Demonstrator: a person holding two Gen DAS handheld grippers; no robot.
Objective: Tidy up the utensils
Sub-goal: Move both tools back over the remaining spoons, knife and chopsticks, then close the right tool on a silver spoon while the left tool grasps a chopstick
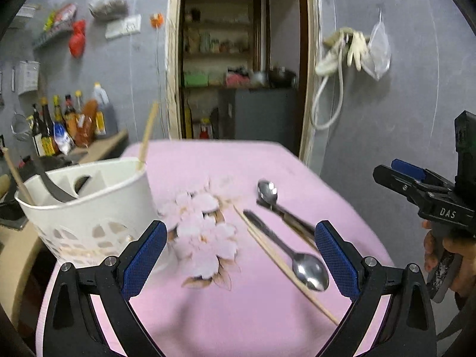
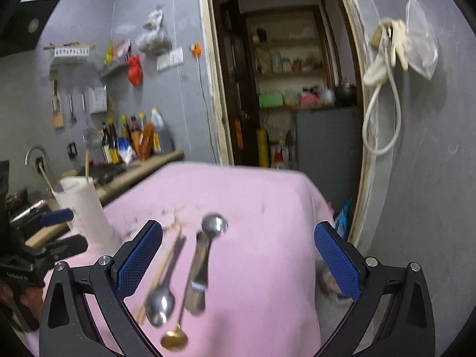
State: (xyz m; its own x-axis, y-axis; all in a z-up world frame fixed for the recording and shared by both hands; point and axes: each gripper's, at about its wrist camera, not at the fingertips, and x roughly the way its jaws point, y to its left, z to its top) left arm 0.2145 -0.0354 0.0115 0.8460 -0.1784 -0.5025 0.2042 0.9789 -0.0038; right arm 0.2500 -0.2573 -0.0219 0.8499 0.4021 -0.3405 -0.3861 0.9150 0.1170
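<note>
A white utensil holder (image 1: 86, 208) stands at the left of the pink cloth-covered table (image 1: 226, 312), with chopsticks and a dark utensil in it. It also shows in the right wrist view (image 2: 84, 211). On the cloth lie a steel spoon (image 1: 309, 270), a second spoon (image 1: 267, 192), and a wooden chopstick (image 1: 282, 264). The right wrist view shows the steel spoon (image 2: 160, 303), the second spoon (image 2: 214, 224), a small gold spoon (image 2: 175, 340) and the chopstick (image 2: 162, 267). My left gripper (image 1: 241, 255) is open and empty above the cloth. My right gripper (image 2: 239, 258) is open and empty above the spoons.
A counter with sauce bottles (image 1: 65, 125) runs along the left wall. An open doorway (image 1: 241, 59) with shelves lies behind the table. A hose and gloves (image 1: 345, 50) hang on the right wall. The table's right edge drops off near the wall.
</note>
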